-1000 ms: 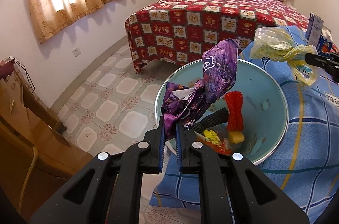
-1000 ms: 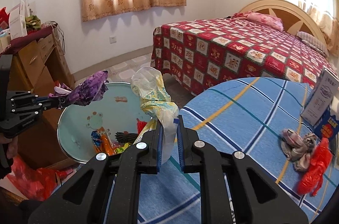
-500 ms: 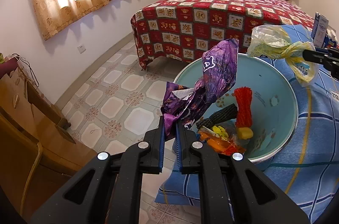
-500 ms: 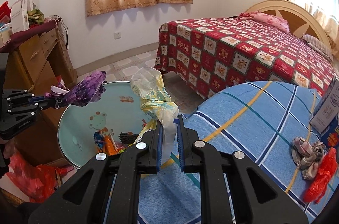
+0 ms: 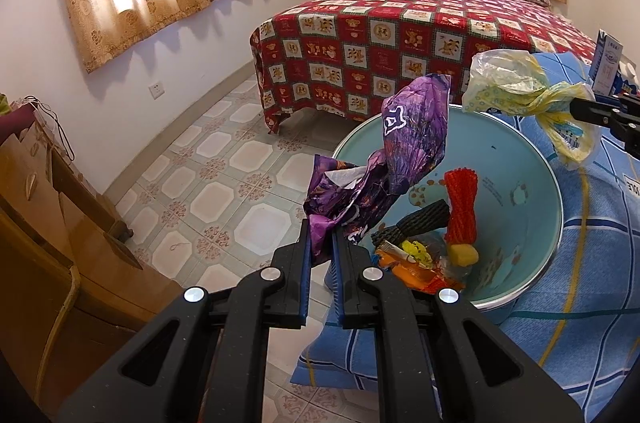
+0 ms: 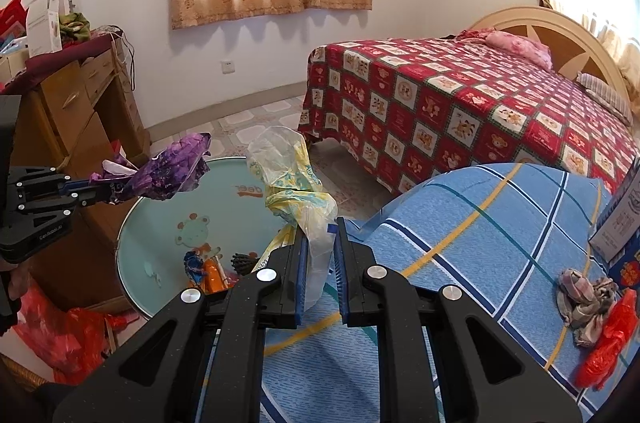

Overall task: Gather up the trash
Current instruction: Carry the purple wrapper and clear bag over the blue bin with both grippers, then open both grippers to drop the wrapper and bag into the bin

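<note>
My left gripper [image 5: 321, 245] is shut on a crumpled purple wrapper [image 5: 404, 159], holding it over the near rim of a light blue basin [image 5: 532, 159] with several pieces of trash in it. My right gripper [image 6: 321, 247] has its jaws slightly parted around a yellow-white plastic bag [image 6: 292, 179], held beside the basin [image 6: 168, 199] above the blue checked cloth [image 6: 480, 223]. The left gripper with the purple wrapper [image 6: 176, 167] shows at the left of the right wrist view. The bag [image 5: 516, 87] shows in the left wrist view too.
A bed with a red patterned cover [image 5: 400, 39] stands beyond the basin. A wooden dresser [image 6: 80, 103] is at the left. A crumpled rag [image 6: 584, 299], a red bag [image 6: 608, 335] and a carton [image 6: 624, 215] lie on the cloth. Tiled floor [image 5: 224, 183] lies between.
The right gripper's jaws have opened slightly around the plastic bag. Both grippers have shifted a little; the basin now sits more to the right in the left wrist view.
</note>
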The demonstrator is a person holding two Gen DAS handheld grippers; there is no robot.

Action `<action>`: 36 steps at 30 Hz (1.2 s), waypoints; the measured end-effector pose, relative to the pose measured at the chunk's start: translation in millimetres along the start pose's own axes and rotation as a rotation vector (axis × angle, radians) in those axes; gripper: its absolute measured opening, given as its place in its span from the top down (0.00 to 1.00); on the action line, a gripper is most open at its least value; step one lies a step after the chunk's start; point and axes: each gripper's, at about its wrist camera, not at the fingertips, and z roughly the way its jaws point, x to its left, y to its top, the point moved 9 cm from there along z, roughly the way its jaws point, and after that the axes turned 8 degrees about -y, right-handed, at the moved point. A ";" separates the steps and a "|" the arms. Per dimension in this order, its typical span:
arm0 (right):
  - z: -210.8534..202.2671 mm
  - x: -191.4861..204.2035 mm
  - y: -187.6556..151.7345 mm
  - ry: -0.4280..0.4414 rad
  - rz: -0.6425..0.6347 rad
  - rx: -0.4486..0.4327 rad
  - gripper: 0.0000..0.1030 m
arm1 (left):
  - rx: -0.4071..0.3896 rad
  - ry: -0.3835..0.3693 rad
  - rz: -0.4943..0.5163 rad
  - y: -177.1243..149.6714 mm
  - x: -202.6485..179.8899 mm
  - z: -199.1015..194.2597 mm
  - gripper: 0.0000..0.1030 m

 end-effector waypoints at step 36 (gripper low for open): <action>-5.4 20.4 3.2 0.038 -0.045 -0.006 0.83 | 0.010 -0.019 0.002 2.4 -15.9 2.0 0.87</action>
